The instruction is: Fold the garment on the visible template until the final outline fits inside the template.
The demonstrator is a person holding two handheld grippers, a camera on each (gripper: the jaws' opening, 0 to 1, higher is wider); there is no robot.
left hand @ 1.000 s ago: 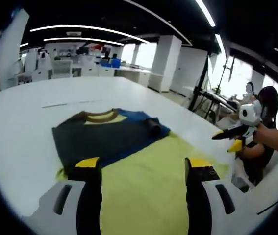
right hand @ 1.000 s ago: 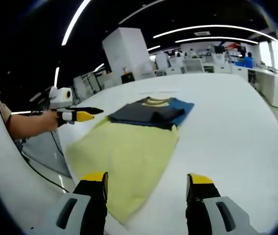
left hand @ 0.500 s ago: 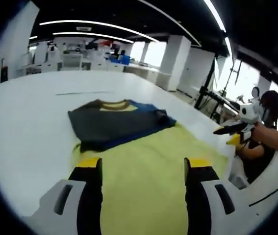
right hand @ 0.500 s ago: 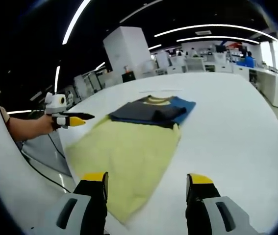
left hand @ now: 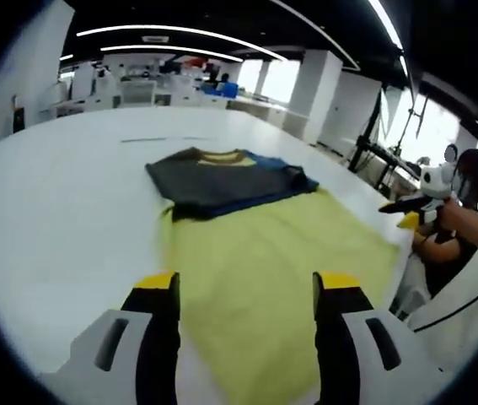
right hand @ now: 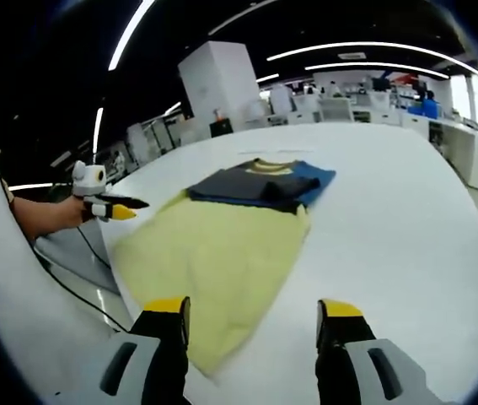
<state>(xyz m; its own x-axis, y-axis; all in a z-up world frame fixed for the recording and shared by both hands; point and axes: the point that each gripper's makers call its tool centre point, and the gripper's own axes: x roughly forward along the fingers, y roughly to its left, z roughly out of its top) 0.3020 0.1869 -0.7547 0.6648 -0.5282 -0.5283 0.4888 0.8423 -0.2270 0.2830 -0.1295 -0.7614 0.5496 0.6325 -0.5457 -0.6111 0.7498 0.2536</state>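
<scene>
Since a second ago, the left gripper (left hand: 244, 291) has drawn back toward the near edge of the worktop (left hand: 61, 194), and in the right gripper view it now sits lower and further from the cloth, jaws together as far as I can tell there, though its own view shows them apart and empty. Nearest lies the yellow template (left hand: 272, 261), spread flat from the near edge inward, seemingly to mark the outline to fit. Beyond it, the folded garment (left hand: 222, 179) rests across the template's far edge, while the right gripper (right hand: 251, 316) hovers empty, jaws apart.
</scene>
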